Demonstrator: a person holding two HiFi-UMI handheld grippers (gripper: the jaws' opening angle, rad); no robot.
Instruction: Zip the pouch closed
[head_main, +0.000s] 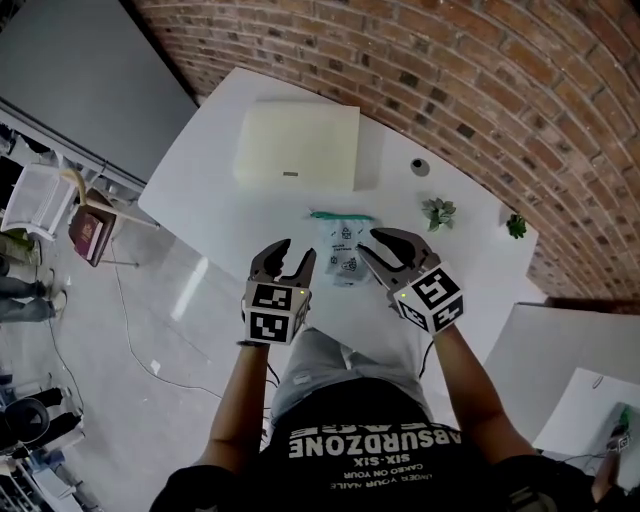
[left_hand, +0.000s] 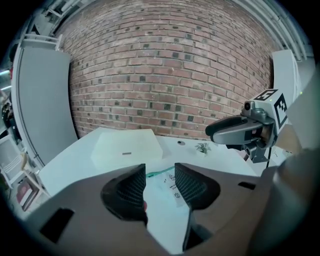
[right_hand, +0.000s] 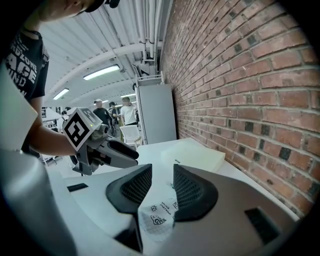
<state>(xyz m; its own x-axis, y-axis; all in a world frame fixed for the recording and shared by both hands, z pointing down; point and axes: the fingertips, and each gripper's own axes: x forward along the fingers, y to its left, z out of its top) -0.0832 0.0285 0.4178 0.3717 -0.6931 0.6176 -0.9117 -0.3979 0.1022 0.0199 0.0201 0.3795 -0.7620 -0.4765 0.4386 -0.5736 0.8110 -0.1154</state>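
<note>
A clear pouch (head_main: 343, 248) with small printed marks and a green zipper (head_main: 341, 215) along its far edge lies flat on the white table (head_main: 230, 220). My left gripper (head_main: 297, 250) hovers open just left of the pouch, nothing between its jaws. My right gripper (head_main: 368, 242) hovers open just right of it, also empty. In the left gripper view the pouch (left_hand: 170, 187) shows through the gap of the left gripper (left_hand: 160, 172), with the right gripper (left_hand: 215, 132) at the right. In the right gripper view the pouch (right_hand: 160, 212) lies below the right gripper (right_hand: 162, 177).
A flat white box (head_main: 297, 147) lies beyond the pouch. Two small green plants (head_main: 438, 212) (head_main: 516, 226) and a small dark round thing (head_main: 420, 167) stand near the brick wall. The table's near edge runs just below the grippers.
</note>
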